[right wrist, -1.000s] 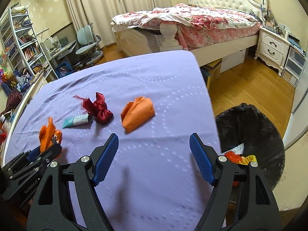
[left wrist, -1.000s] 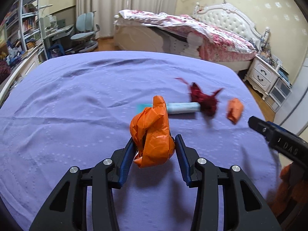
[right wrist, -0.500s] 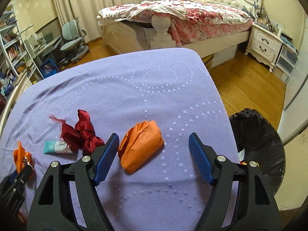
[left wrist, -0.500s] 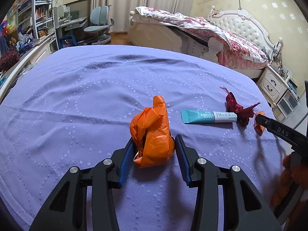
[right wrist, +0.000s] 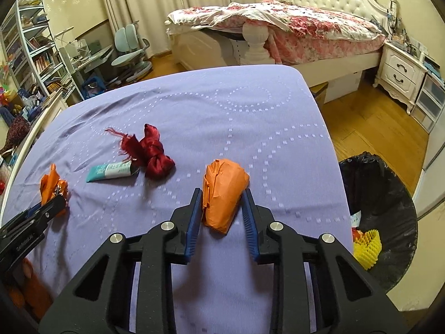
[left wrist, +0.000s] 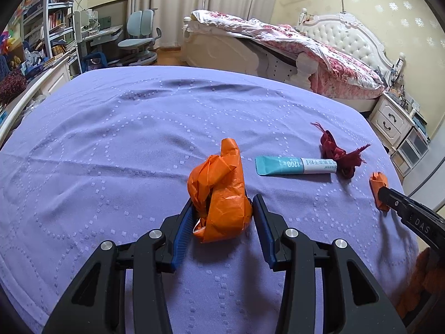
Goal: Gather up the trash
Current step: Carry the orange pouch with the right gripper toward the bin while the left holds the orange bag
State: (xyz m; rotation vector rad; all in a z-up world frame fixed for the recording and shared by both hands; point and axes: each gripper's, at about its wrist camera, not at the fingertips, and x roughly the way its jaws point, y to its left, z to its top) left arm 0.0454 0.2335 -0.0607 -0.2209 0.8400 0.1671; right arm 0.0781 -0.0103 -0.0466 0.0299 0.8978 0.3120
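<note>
The left gripper [left wrist: 222, 214] still pinches the orange wad [left wrist: 219, 194] over the purple cloth [left wrist: 111, 139]; the right gripper [right wrist: 221, 206], wide a second ago, has just closed on the orange packet [right wrist: 222, 192]

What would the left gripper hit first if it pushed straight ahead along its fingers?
The left gripper already grips the orange crumpled bag; beyond it, probably just the purple cloth, left of the tube.
</note>
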